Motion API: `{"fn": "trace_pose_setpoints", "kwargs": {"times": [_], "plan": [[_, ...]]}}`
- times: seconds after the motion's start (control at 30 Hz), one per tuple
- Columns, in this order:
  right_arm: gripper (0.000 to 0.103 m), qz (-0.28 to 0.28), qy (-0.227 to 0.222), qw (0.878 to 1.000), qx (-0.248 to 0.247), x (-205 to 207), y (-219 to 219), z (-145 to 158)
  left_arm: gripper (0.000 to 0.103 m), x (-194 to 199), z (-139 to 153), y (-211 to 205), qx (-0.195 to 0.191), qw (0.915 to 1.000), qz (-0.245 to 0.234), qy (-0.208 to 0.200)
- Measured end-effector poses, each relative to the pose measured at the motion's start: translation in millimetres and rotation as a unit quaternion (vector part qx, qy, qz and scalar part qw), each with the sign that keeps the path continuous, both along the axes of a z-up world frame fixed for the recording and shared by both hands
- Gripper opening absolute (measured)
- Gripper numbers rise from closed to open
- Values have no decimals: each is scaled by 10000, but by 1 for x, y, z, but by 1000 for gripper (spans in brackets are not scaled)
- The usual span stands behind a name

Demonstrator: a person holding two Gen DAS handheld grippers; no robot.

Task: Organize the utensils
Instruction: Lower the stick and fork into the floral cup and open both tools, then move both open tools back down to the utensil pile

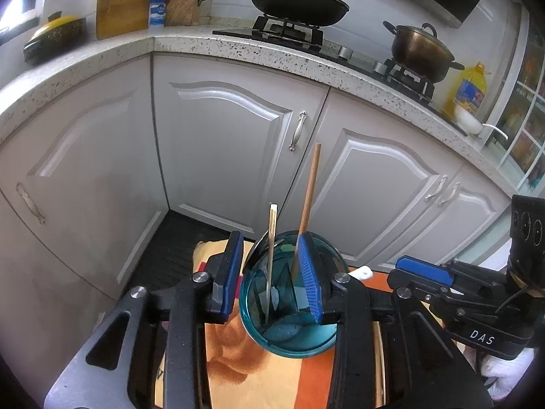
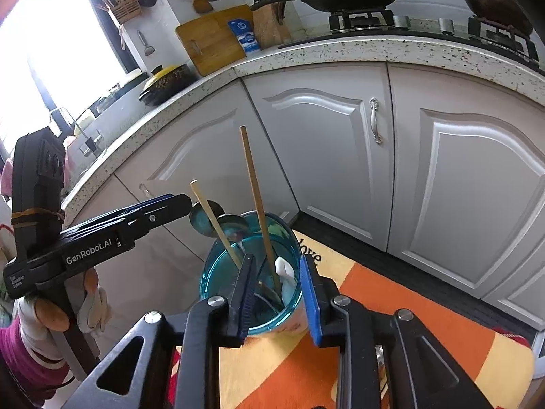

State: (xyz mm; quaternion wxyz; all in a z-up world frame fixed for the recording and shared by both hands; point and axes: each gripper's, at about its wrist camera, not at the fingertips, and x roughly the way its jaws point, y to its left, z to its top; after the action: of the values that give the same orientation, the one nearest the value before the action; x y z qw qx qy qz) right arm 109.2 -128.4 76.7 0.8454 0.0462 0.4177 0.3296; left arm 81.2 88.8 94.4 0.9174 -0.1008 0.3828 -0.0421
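Observation:
A clear blue cup point(image 1: 289, 323) stands on an orange and yellow cloth point(image 1: 293, 381). It holds a pale chopstick point(image 1: 271, 238) and a brown chopstick point(image 1: 310, 187), both upright and leaning. My left gripper point(image 1: 272, 276) is open, its blue pads either side of the cup's rim. In the right wrist view the cup point(image 2: 250, 279) also holds a white spoon point(image 2: 284, 269) and two metal spoons point(image 2: 207, 220) leaning over the far rim. My right gripper point(image 2: 277, 289) is open around the cup's near right rim, empty. The left gripper point(image 2: 170, 204) reaches in from the left there.
White cabinet doors point(image 1: 221, 143) and a speckled countertop point(image 1: 238, 47) run behind. A wok point(image 1: 296, 3) and a pot point(image 1: 420, 51) sit on the stove. A cutting board point(image 1: 131, 0), a knife block point(image 1: 185, 1) and an oil bottle point(image 1: 471, 88) stand on the counter.

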Motion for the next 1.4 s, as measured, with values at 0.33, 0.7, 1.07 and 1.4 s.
{"fn": "trace_pose_setpoints", "kwargs": {"times": [0.33, 0.7, 1.07, 1.4], "plan": [[29, 11, 64, 10000, -16, -15, -11, -3, 39, -23, 6, -11, 99, 9999, -44, -101], [32, -123, 129, 9995, -265, -48, -41, -14, 40, -56, 2, -45, 304, 9990, -267, -162], [37, -451, 278, 9975, -476, -82, -84, -29, 40, -77, -13, -86, 437, 9969, -649, -24], [37, -693, 467, 9945, -626, -104, -114, -50, 40, -84, -33, -116, 474, 9942, -939, 212]]}}
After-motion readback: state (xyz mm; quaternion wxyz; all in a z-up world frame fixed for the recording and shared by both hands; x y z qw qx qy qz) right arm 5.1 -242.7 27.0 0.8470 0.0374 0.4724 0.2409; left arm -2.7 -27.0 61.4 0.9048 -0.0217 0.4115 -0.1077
